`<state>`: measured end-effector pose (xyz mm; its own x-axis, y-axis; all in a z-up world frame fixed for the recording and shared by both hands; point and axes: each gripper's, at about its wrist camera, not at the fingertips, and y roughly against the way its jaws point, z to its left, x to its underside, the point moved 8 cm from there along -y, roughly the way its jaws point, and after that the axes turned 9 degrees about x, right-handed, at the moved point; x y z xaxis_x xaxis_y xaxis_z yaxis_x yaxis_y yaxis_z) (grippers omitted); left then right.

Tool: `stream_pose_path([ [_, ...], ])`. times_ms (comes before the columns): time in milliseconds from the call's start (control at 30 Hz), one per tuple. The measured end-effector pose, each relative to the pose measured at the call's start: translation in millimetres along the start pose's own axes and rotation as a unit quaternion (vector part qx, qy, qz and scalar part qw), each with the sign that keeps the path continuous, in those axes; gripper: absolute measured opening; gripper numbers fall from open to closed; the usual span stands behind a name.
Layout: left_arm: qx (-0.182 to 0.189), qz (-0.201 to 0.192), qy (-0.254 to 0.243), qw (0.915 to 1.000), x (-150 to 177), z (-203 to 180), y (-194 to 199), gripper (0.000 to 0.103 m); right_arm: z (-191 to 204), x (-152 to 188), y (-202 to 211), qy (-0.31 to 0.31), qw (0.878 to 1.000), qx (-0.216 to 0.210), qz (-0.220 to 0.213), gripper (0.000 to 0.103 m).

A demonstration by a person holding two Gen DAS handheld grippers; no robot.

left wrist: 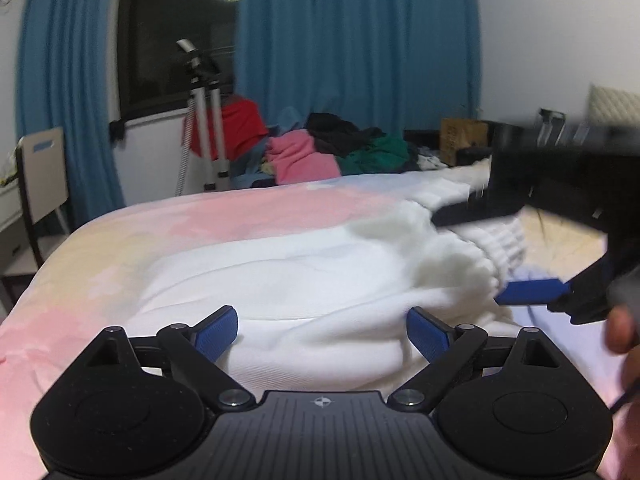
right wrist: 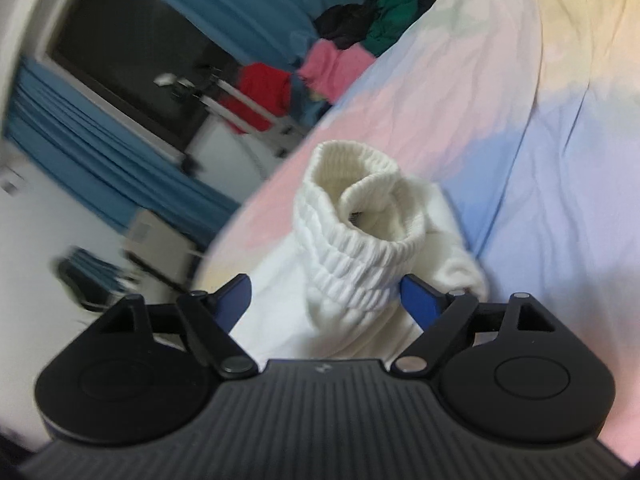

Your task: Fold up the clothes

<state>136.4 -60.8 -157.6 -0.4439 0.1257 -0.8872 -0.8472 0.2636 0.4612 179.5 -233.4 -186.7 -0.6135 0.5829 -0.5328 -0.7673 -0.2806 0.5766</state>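
A white knit garment (left wrist: 320, 264) lies crumpled on a pastel pink, yellow and blue bedsheet (left wrist: 200, 216). My left gripper (left wrist: 323, 332) hovers open over its near folds, with cloth below the blue pads but nothing pinched. In the left wrist view my right gripper (left wrist: 504, 254) reaches in from the right, blurred, with its jaws spread around the ribbed end. In the right wrist view my right gripper (right wrist: 326, 300) stands open. The garment's ribbed elastic opening (right wrist: 356, 232) rises between the fingers. The right pad (right wrist: 418, 300) is beside the ribbing, not clamping it.
A heap of pink, red, green and black clothes (left wrist: 320, 148) lies at the bed's far edge. A tripod (left wrist: 208, 120) and blue curtains (left wrist: 352, 40) stand behind it. A chair (left wrist: 40, 184) is at the left, a cardboard box (left wrist: 460, 136) at the far right. A person's hand (left wrist: 622, 328) shows at the right.
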Motion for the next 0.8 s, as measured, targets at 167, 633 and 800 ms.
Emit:
stream_pose_path([
  [167,-0.005,-0.014,0.004,0.9999,0,39,17,0.097,-2,0,-18,0.065,0.995,0.072,-0.013,0.044],
  [633,-0.057,0.035,0.145,0.9871,15,124,-2,0.097,-65,-18,-25,-0.026,0.998,0.064,-0.002,0.052],
  [800,-0.057,0.051,0.144,0.9866,20,131,-9,0.097,-57,-8,-44,-0.013,0.998,0.046,0.049,0.081],
])
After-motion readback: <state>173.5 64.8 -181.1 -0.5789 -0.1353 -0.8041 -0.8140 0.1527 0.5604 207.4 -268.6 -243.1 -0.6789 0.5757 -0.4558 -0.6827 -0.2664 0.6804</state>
